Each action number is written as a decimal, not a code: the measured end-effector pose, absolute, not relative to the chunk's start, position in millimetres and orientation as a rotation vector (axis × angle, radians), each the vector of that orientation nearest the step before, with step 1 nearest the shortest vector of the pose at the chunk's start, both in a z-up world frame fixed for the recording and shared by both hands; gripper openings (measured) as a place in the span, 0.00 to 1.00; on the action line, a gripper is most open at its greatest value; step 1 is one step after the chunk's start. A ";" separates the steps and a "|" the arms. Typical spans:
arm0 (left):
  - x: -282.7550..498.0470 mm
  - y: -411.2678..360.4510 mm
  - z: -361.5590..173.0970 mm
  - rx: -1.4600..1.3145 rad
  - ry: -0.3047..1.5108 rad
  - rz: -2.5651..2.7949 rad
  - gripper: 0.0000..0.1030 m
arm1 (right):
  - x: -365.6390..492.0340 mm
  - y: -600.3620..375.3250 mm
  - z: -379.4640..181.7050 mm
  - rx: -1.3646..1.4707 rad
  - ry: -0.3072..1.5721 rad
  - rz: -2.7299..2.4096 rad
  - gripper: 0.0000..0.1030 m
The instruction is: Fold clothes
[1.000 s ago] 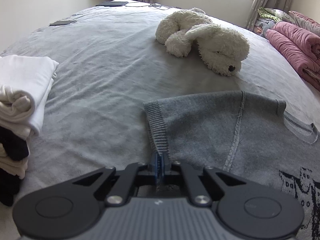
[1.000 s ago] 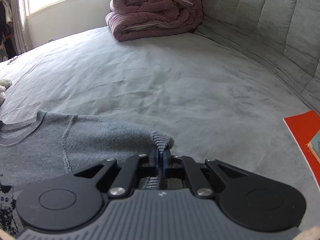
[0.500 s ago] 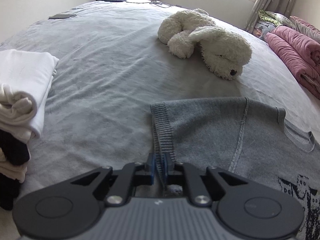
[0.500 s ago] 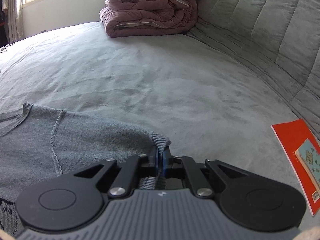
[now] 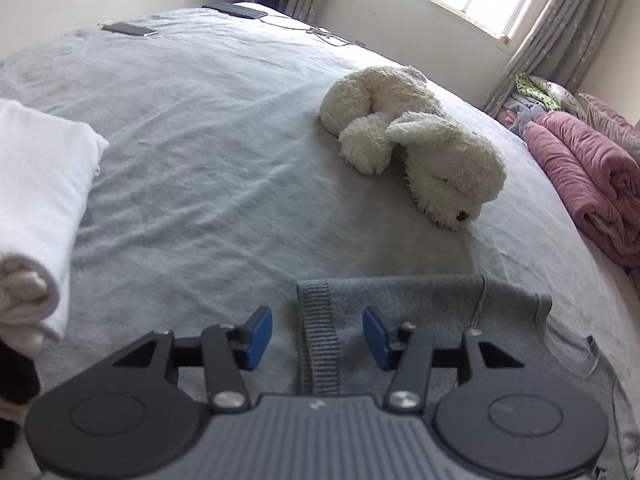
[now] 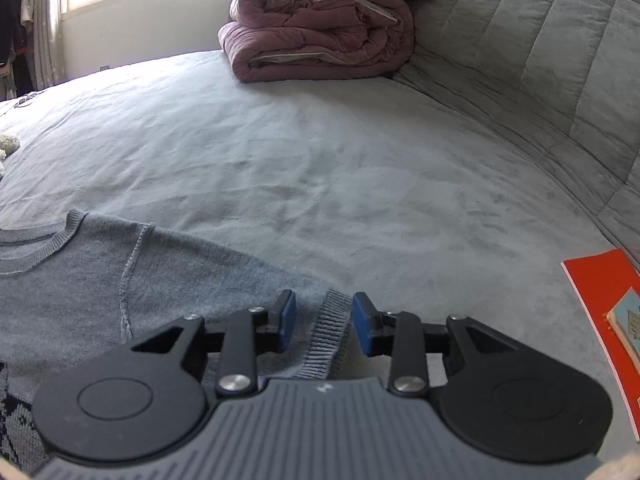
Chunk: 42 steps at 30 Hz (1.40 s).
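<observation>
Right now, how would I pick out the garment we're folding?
On the big grey bed, look nearest the cameras, in front of the white plush dog. The grey knit sweater lies flat there, apart from the folded white stack: ribbed cuffs and a dark woven pattern near its lower edge.

Black tool [image 5: 318, 338], blue pads [image 5: 258, 336]

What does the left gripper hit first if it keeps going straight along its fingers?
Probably the grey sweater's ribbed cuff, lying between the open jaws of the left gripper. Past it, bare bedspread; the plush dog sits right of that line. Depth unclear.
</observation>
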<state>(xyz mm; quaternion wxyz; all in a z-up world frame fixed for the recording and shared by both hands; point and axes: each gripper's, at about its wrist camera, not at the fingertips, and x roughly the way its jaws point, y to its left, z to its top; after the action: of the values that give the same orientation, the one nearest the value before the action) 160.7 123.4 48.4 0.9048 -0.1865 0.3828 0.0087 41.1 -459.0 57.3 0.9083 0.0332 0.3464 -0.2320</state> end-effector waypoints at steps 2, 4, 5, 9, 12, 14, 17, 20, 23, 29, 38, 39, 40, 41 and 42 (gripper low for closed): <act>169.9 121.8 40.1 -0.429 0.786 0.013 0.51 | 40.7 -456.5 59.9 0.069 0.703 -0.468 0.35; 174.5 116.1 35.1 -0.419 0.769 0.014 0.51 | 41.7 -451.7 62.5 0.061 0.690 -0.450 0.35; 176.4 113.1 33.0 -0.405 0.762 0.018 0.50 | 42.1 -447.9 63.8 0.055 0.684 -0.436 0.35; 179.0 106.3 27.5 -0.306 0.745 0.020 0.05 | 44.6 -436.5 67.2 0.037 0.667 -0.391 0.35; 176.6 108.3 30.6 -0.321 0.710 0.010 0.04 | 45.1 -433.2 68.7 0.034 0.656 -0.375 0.35; 173.8 108.8 35.8 -0.320 0.671 0.016 0.03 | 44.7 -432.0 69.1 0.045 0.651 -0.364 0.35; 163.6 114.8 53.7 -0.337 0.577 0.039 0.03 | 43.9 -431.2 70.7 0.056 0.642 -0.354 0.35; 159.1 112.4 67.3 -0.244 0.528 0.099 0.03 | 43.9 -430.1 70.2 0.048 0.642 -0.359 0.35; 168.0 97.0 51.2 -0.122 0.597 0.103 0.03 | 46.2 -429.2 66.0 0.047 0.659 -0.356 0.35; 172.9 101.3 37.9 -0.150 0.652 0.081 0.06 | 47.5 -426.9 65.3 0.042 0.663 -0.313 0.35; 170.1 95.6 69.2 -0.111 0.588 0.014 0.25 | 69.0 -429.3 63.9 0.084 0.671 -0.165 0.39; 172.2 87.0 70.5 -0.087 0.598 -0.037 0.34 | 73.6 -430.4 63.7 0.090 0.669 -0.148 0.39; 174.9 78.2 70.9 -0.058 0.607 -0.083 0.39 | 78.2 -431.5 63.6 0.097 0.668 -0.131 0.39; 177.6 68.4 70.1 -0.030 0.616 -0.123 0.41 | 82.4 -432.8 62.4 0.108 0.670 -0.114 0.39; 181.2 59.8 68.8 -0.008 0.631 -0.159 0.43 | 87.1 -432.2 60.6 0.109 0.677 -0.095 0.39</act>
<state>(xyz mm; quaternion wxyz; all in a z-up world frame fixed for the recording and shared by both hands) 181.2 59.8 68.8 0.9475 -0.0037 0.3102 -0.0782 87.1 -432.2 60.6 0.9407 0.0533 0.3316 -0.0466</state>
